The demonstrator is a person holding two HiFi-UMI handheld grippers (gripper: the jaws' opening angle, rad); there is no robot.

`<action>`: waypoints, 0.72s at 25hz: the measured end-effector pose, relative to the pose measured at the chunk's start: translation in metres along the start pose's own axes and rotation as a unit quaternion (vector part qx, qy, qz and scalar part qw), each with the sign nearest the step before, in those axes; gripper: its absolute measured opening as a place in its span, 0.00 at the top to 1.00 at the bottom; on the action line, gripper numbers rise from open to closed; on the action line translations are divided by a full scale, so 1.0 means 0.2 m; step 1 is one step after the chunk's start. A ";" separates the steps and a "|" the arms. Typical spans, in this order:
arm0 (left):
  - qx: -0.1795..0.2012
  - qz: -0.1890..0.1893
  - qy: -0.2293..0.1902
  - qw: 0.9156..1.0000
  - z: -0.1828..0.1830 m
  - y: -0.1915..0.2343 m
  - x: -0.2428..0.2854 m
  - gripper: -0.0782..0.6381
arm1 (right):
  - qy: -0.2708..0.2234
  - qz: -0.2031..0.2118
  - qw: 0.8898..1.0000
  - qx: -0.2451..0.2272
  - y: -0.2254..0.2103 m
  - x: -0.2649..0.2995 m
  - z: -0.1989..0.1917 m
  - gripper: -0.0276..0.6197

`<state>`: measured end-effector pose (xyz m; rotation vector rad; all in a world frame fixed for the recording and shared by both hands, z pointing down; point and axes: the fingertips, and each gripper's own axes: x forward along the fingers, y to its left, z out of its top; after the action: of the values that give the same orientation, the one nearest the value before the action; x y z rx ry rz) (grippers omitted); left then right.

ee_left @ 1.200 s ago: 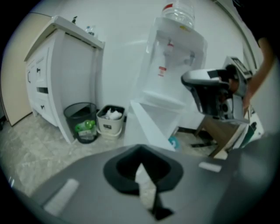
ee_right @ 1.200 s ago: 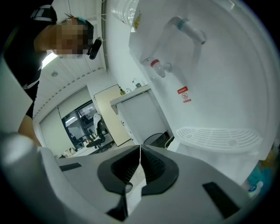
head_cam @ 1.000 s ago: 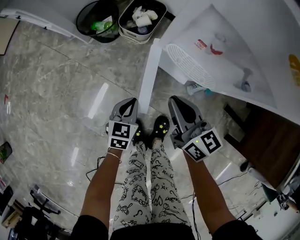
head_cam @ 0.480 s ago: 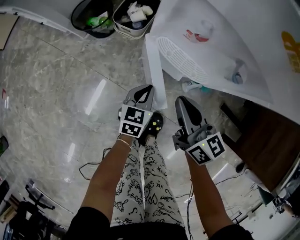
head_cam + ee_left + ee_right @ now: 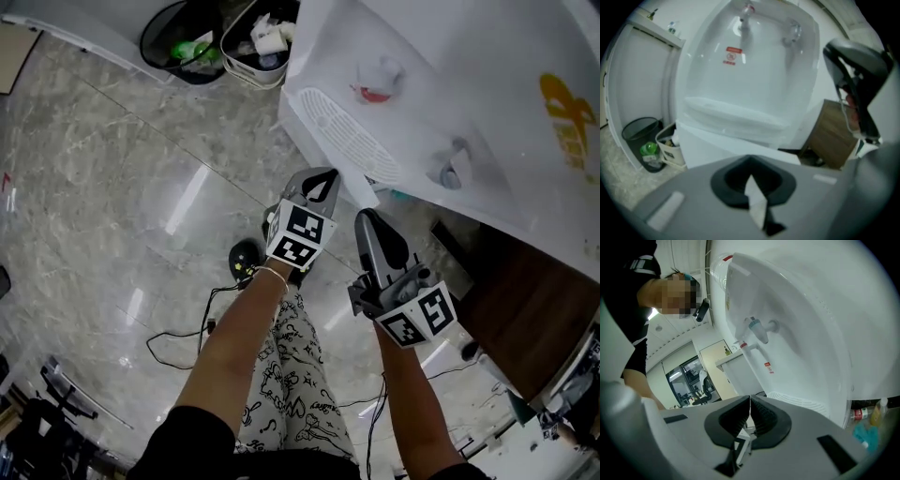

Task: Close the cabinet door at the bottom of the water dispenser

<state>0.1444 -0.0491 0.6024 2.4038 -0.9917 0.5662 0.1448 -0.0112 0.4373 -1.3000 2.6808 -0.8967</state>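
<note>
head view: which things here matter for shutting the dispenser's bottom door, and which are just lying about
For the job:
water dispenser
cabinet door
left gripper, close to the door

Lying about:
black bin
white waste basket
floor cable
wooden cabinet

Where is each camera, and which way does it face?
Head view: on the head, steeply down at the floor; shows both forearms, left hand-held gripper, right hand-held gripper.
Left gripper view: low, facing the water dispenser front; shows its shut jaws, the right hand-held gripper.
Right gripper view: low, tilted up the dispenser; shows its shut jaws, an arm.
Shared: both gripper views see the taps.
</note>
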 end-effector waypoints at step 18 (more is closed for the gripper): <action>-0.041 0.018 -0.006 0.999 0.16 0.03 -0.07 0.90 | -0.007 -0.012 1.000 0.015 -0.07 -0.06 0.12 0.93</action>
<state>0.1362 -0.0635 0.5714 2.3244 -1.0438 0.5140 0.1690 -0.0205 0.4216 -1.3311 2.6363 -0.9231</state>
